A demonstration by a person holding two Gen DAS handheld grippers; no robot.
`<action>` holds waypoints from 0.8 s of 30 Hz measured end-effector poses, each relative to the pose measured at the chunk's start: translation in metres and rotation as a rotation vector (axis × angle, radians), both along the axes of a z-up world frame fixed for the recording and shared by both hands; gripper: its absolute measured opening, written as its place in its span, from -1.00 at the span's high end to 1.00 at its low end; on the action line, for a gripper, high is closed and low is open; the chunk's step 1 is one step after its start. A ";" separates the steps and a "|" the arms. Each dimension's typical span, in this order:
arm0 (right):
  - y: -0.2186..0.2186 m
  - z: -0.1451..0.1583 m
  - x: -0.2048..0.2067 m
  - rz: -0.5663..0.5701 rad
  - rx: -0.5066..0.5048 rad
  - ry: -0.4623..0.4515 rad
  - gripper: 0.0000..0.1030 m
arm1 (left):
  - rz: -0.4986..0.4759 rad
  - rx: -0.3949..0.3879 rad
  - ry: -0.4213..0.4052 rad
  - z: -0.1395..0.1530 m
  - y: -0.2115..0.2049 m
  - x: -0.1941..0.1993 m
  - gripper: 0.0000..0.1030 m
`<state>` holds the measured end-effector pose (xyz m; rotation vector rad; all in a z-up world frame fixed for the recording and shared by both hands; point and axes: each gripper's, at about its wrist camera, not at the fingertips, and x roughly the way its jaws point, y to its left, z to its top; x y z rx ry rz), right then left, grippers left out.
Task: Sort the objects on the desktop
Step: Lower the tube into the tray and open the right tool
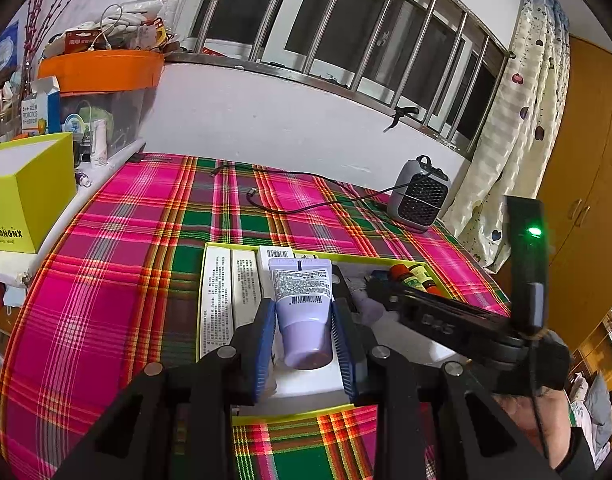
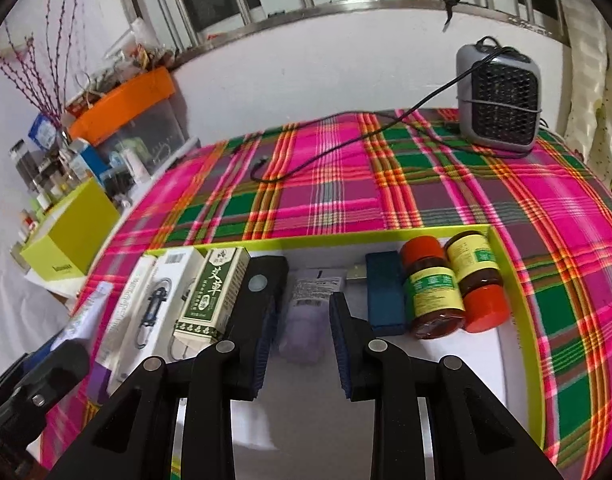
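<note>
A pink, green and orange plaid cloth (image 2: 346,184) covers the worktop. The tray (image 2: 522,320) has a lime-green rim and white floor. The tube (image 1: 304,312) is pale lilac with a white label. Two jars (image 2: 454,284) have red caps and yellow-green labels. A block (image 2: 384,292) beside them looks dark teal, perhaps blue. The heater (image 2: 498,96) is grey with a black grille.
</note>
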<state>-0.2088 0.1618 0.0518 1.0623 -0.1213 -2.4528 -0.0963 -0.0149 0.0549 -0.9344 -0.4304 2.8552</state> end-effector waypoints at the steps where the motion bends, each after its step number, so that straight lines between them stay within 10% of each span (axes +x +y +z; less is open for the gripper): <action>1: 0.004 0.002 0.004 -0.001 -0.008 0.011 0.45 | -0.001 -0.001 0.000 0.000 0.000 0.000 0.42; 24: 0.077 0.015 0.035 -0.079 -0.184 0.149 0.49 | 0.085 0.067 -0.023 0.001 -0.023 -0.002 0.42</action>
